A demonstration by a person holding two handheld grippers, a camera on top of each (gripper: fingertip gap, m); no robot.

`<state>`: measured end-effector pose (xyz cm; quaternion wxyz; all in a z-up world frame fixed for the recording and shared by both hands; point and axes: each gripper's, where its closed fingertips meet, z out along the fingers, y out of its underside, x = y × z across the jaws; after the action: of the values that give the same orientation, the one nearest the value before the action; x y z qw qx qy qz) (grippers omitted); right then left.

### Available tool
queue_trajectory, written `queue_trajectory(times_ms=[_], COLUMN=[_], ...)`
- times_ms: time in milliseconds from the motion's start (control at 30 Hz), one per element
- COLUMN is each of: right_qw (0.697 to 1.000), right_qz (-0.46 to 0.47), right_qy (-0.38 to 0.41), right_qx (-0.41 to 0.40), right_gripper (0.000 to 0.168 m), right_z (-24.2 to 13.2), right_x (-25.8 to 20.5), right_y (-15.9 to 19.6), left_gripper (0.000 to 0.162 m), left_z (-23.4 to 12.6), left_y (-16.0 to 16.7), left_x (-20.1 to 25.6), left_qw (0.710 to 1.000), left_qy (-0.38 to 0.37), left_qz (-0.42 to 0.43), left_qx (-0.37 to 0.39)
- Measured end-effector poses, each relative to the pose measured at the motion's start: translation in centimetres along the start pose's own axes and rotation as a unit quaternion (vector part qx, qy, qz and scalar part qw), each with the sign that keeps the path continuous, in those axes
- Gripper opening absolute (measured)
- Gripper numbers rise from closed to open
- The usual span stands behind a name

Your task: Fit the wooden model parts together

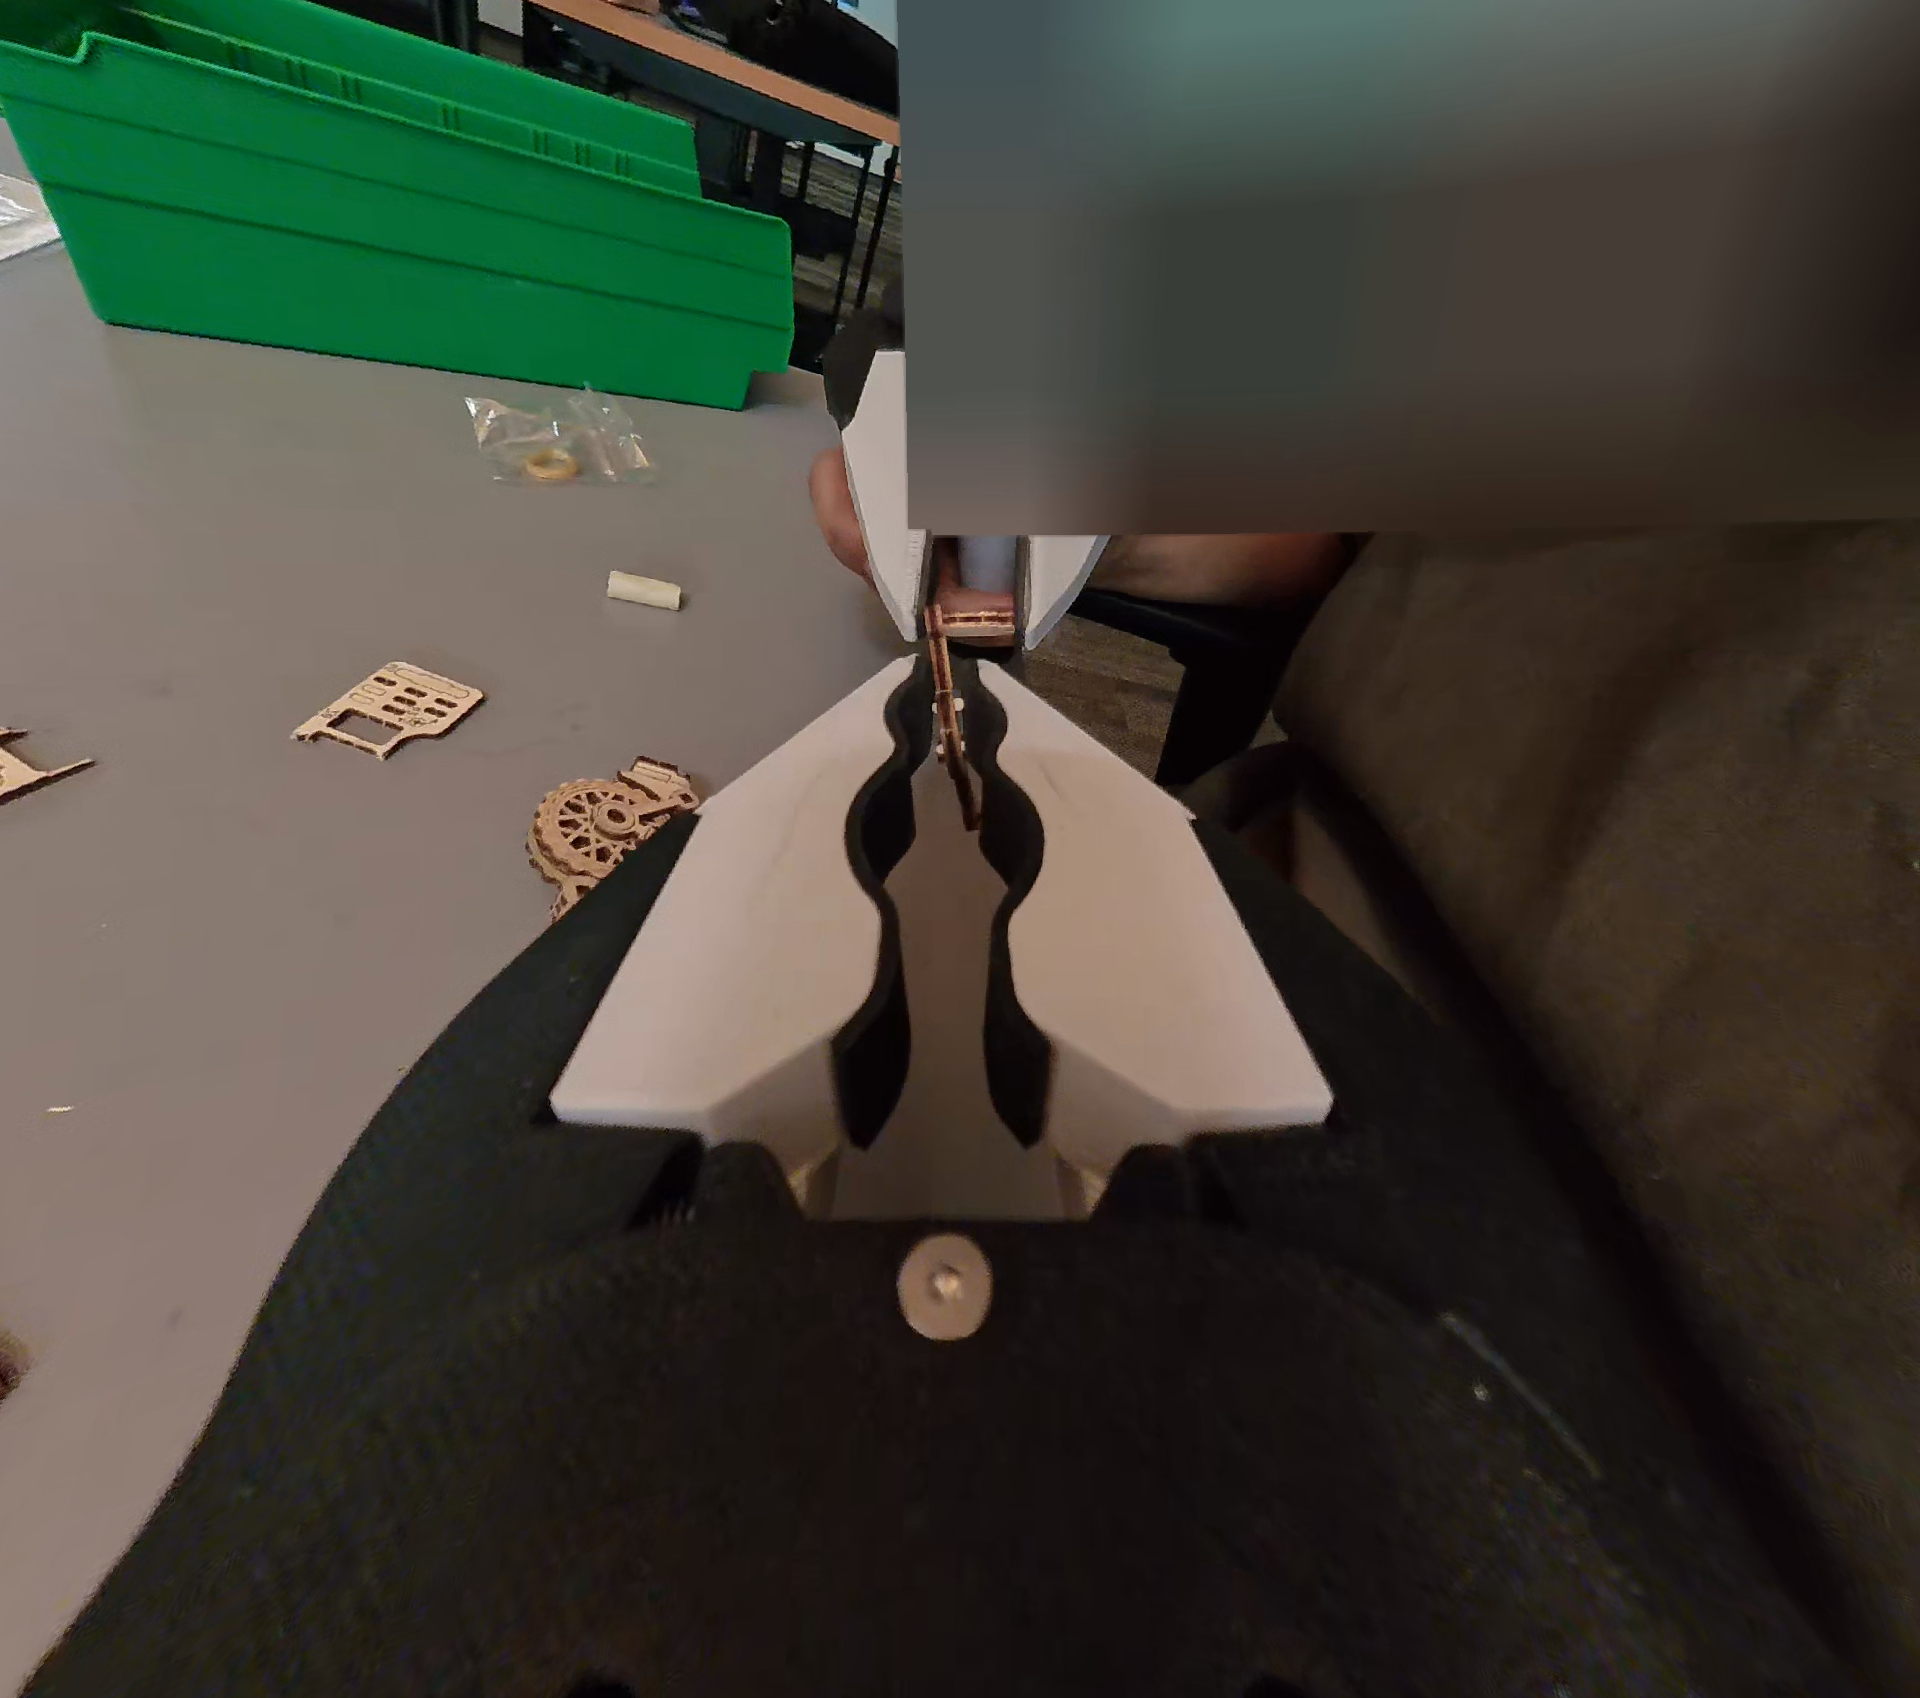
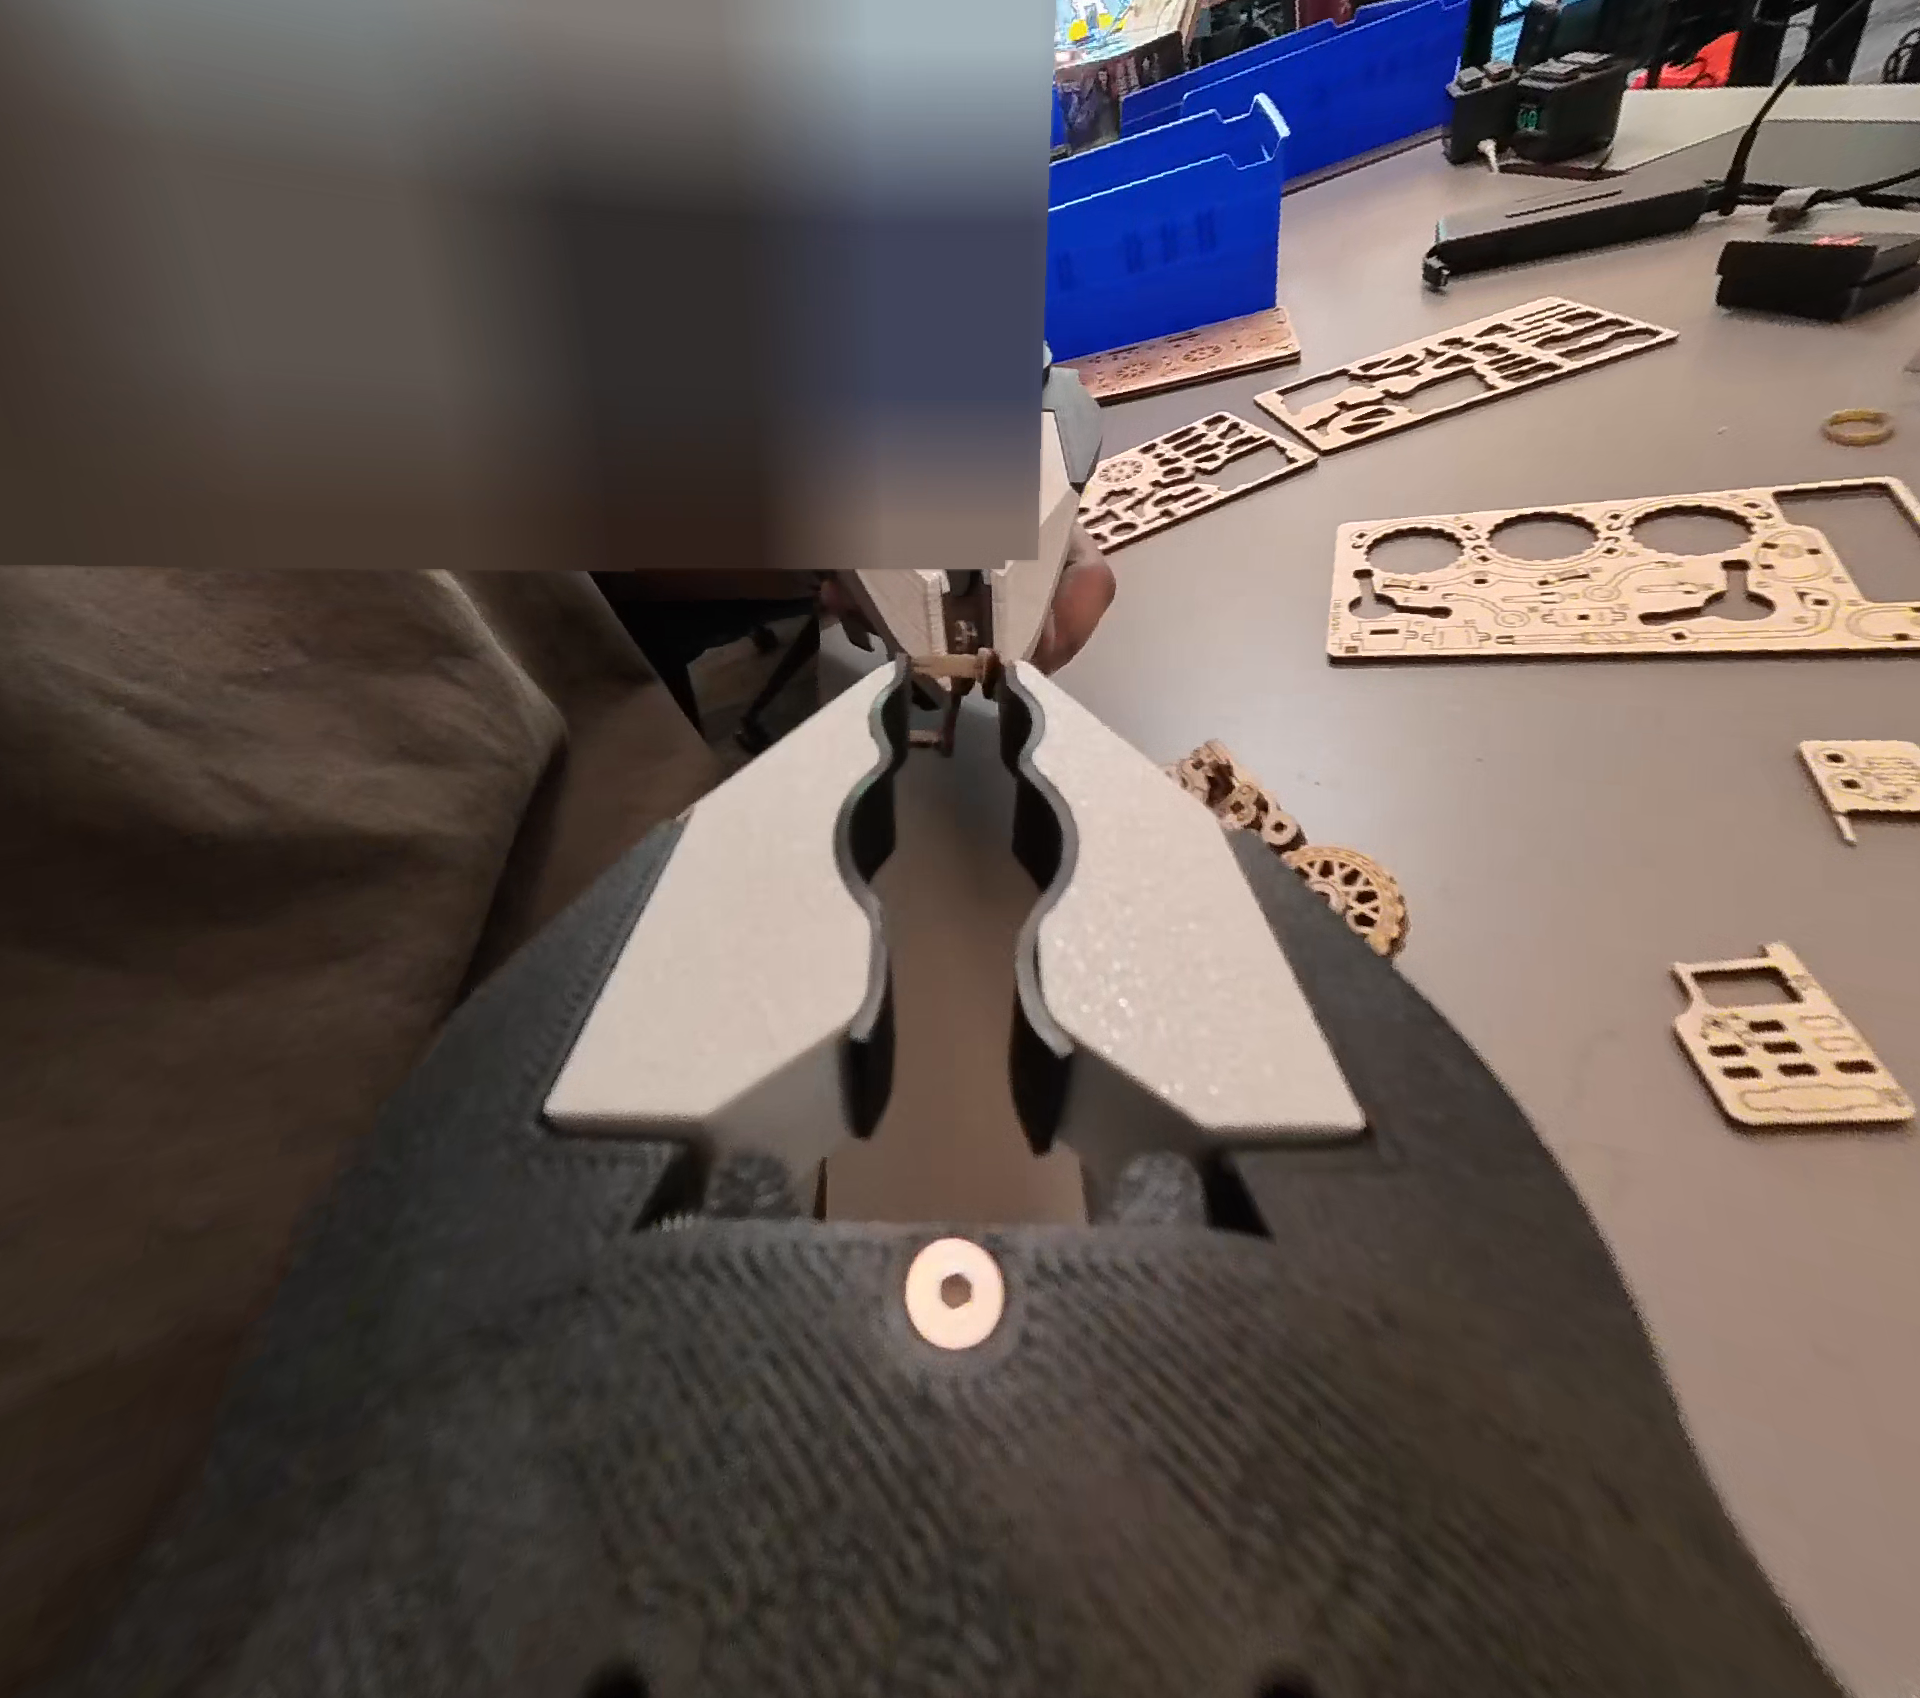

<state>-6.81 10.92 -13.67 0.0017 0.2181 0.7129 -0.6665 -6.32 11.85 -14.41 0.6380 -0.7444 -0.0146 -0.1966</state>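
Both claws meet tip to tip above the near edge of the grey worktop (image 1: 260, 568), each carrying one wooden model part.

Left claw (image 1: 948, 682): fingers drawn together, clamped on a thin laser-cut wooden strip (image 1: 954, 739) held on edge between the tips.

Right claw (image 2: 948, 684): fingers drawn together, clamped on a small pale wooden cross-piece (image 2: 951, 666) at the tips.

In the left wrist view, the strip's far end touches a small brown wooden block (image 1: 975, 618) held by the opposing claw. Whether tab and slot are engaged cannot be told.

Unused items on the worktop: an assembled wooden gear unit (image 1: 603, 822), a perforated wooden plate (image 1: 393, 709), a punched-out wooden sheet (image 2: 1621, 568), a green plastic bin (image 1: 395, 214).

Probable faults:
- Strip snaps. Cause: push applied off the slot axis, bending thin plywood.
- Part rotates in the grip. Cause: hold at the extreme fingertips only.
- Part drops off the worktop edge. Cause: joining is done over the edge, above the floor.
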Motion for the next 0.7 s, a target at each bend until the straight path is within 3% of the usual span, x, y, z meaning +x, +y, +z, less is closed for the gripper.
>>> queue_trajectory(times_ms=[333, 500, 700], right_qw=[1.0, 0.999, 0.998], right_qz=[0.018, 0.04, 0.053], right_qy=[-0.019, -0.016, -0.015], right_qx=[-0.001, 0.023, 0.037], right_gripper=[0.015, 0.014, 0.014], right_z=[-0.2, -0.7, -1.2], right_x=[-0.2, 0.4, 0.8], right_y=[0.0, -0.7, -1.1], left_gripper=[0.001, 0.03, 0.03], left_z=[0.1, 0.0, 0.1], left_y=[0.0, -0.2, 0.1], left_x=[0.2, 0.3, 0.1], left_qw=[1.0, 1.0, 1.0], left_qy=[0.003, 0.005, 0.002], left_qz=[0.001, -0.002, -0.005], left_qx=[0.002, 0.009, 0.004])
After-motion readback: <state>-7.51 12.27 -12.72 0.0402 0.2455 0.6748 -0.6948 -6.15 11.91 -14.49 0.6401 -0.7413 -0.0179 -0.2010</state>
